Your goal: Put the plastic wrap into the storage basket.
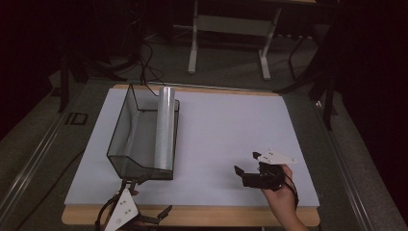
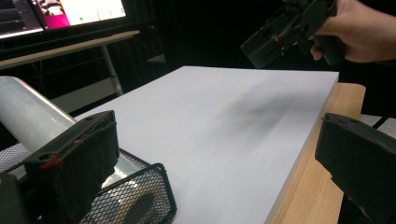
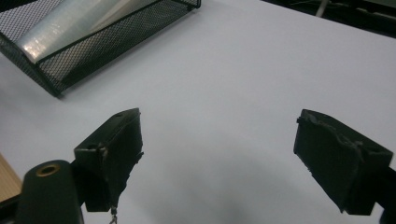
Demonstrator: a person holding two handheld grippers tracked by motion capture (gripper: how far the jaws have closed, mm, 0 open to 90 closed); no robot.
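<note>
High view, right gripper (image 1: pixel 247 167) jaws apart over bare white board (image 1: pixel 226 130), mesh tray (image 1: pixel 126 126) leftward

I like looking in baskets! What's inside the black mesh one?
A shiny clear roll lies inside the mesh basket. What is under the roll is hidden.
</note>
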